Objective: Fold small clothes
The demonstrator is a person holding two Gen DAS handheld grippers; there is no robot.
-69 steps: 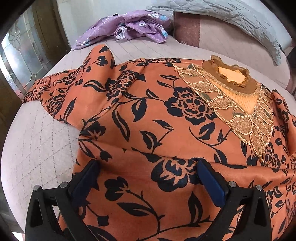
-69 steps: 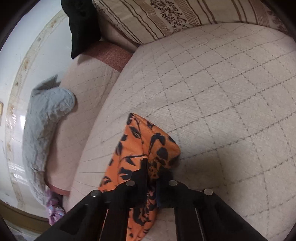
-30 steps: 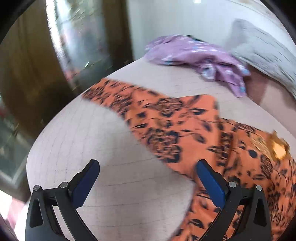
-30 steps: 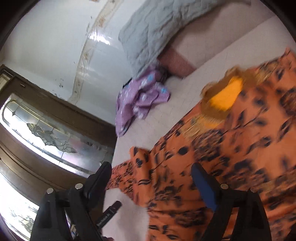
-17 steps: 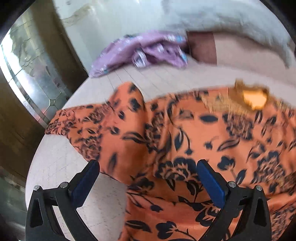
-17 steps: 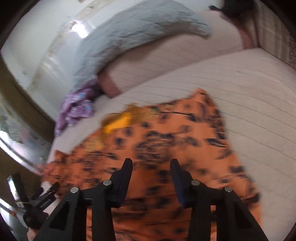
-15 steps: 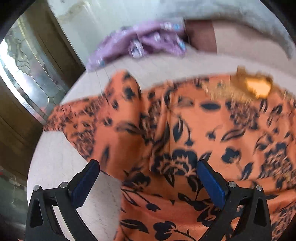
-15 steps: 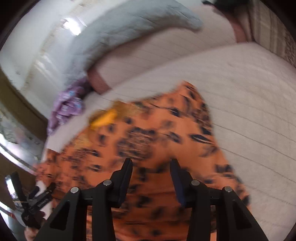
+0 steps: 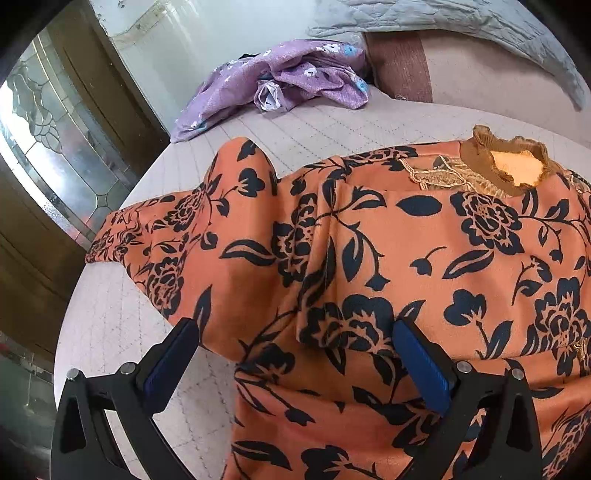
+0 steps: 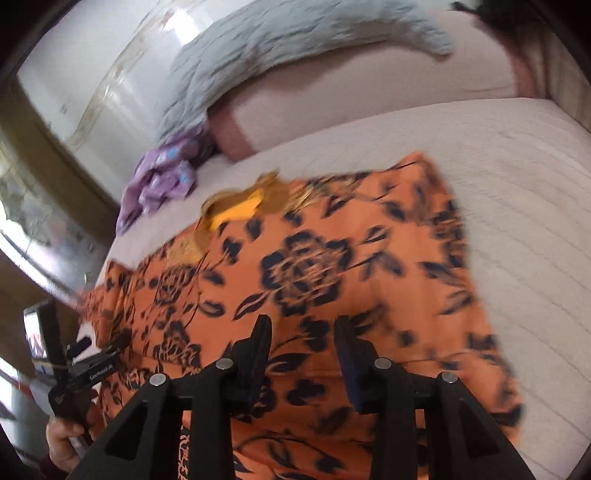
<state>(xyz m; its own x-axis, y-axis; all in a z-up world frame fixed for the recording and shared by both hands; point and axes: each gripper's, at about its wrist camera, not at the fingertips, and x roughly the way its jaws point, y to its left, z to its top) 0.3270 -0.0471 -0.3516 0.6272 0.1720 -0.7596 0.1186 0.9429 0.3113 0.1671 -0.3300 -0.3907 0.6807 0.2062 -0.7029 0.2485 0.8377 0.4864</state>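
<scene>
An orange dress with black flowers lies spread on the bed, its gold-trimmed neckline at the far side. One side lies folded over the front and covers most of the embroidery. My left gripper hovers wide open over the near left part of the dress, and its blue pads touch nothing. In the right wrist view the dress fills the middle. My right gripper is above it with the jaws closing and a clear gap between them. Cloth shows through the gap, unpinched. A hand holds the left gripper at lower left.
A crumpled purple floral garment lies at the far left of the bed. A grey quilted blanket drapes a pinkish bolster along the back. A wooden door with patterned glass stands left of the bed edge.
The right gripper has let go of the dress part it held, opened wide, then narrowed as it swung over the dress. The left gripper stayed open, swung left and came back.
</scene>
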